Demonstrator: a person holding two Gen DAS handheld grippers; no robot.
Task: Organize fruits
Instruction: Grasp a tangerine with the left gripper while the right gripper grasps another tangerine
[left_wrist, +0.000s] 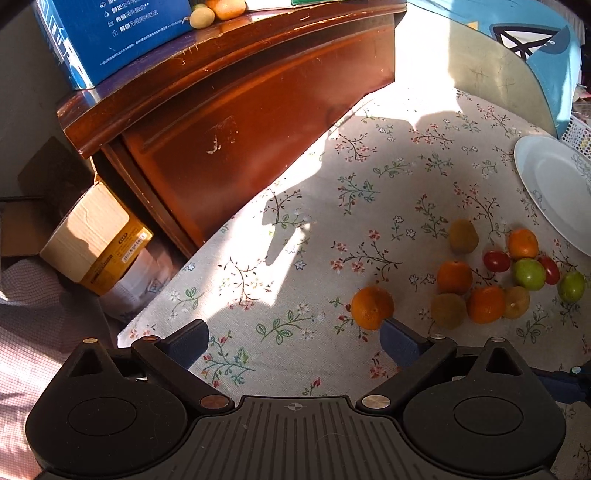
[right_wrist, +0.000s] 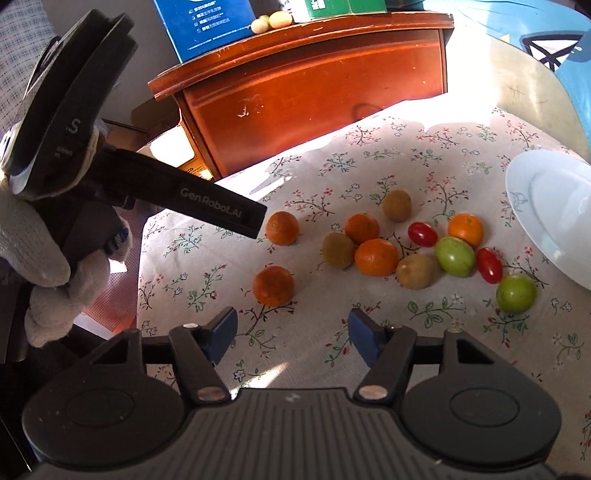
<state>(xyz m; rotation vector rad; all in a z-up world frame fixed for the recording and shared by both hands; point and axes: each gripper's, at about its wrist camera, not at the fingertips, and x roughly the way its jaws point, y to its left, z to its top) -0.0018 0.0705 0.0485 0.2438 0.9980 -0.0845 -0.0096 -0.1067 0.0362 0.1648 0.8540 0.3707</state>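
Fruit is seen scattered on a floral tablecloth (right_wrist: 207, 280), with both grippers held apart and empty

At far left the left gripper (left_wrist: 293, 341) is gripped by a white-gloved hand (right_wrist: 40, 236), jaws wide with nothing between; the right gripper (right_wrist: 291, 332) is half parted, also empty. Two round orange mandarins (right_wrist: 273, 286) lie nearest, then a cluster of mandarins, brown kiwis (right_wrist: 338, 250), red cherry tomatoes (right_wrist: 422, 233) and green tomatoes (right_wrist: 454, 256); a white ceramic plate (right_wrist: 546, 206) is set empty at far right
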